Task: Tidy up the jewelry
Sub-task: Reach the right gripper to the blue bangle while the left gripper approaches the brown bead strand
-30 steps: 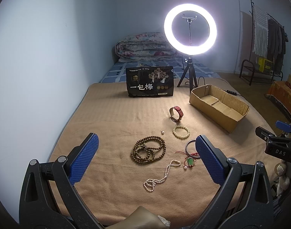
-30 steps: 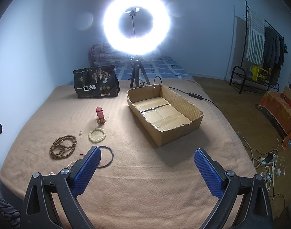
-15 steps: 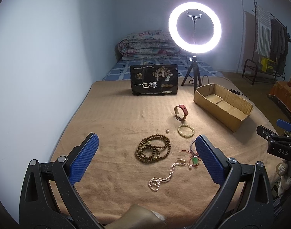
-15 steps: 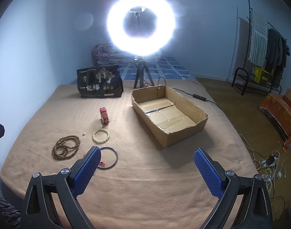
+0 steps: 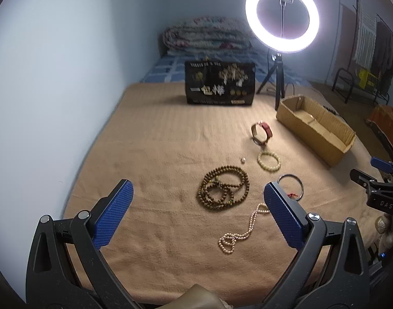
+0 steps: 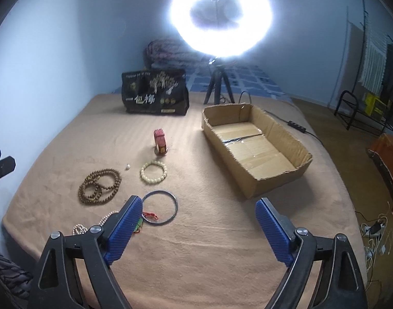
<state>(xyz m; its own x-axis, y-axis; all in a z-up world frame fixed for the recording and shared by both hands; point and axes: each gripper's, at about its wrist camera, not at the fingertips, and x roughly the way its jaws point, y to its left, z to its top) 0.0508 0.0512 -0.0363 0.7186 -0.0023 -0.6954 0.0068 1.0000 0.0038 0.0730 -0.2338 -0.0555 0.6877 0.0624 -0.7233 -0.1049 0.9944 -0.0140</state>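
Observation:
Jewelry lies on a tan blanket [image 5: 157, 154]: a brown wooden bead necklace [image 5: 223, 188] [image 6: 100, 185], a pearl strand [image 5: 244, 231], a cream bead bracelet [image 5: 269, 161] [image 6: 154, 172], a dark bangle [image 5: 290, 186] [image 6: 159, 207] with a red cord and green pendant, a red-strapped watch [image 5: 261, 134] [image 6: 160, 141] and a loose pearl [image 5: 243, 159]. An empty cardboard box [image 6: 255, 149] [image 5: 315, 128] stands to the right. My left gripper [image 5: 197, 215] is open and empty above the blanket's near edge. My right gripper [image 6: 196, 229] is open and empty, its left finger over the pendant.
A black snack bag [image 5: 219, 83] and a lit ring light on a tripod [image 5: 282, 15] stand at the back. A folded quilt [image 5: 206, 36] lies behind. A power strip cable [image 6: 297, 126] runs right of the box. The wall is close on the left.
Both grippers have shifted left and forward, so the jewelry and box sit further right and closer in each view. Both stay open and nothing on the blanket moved.

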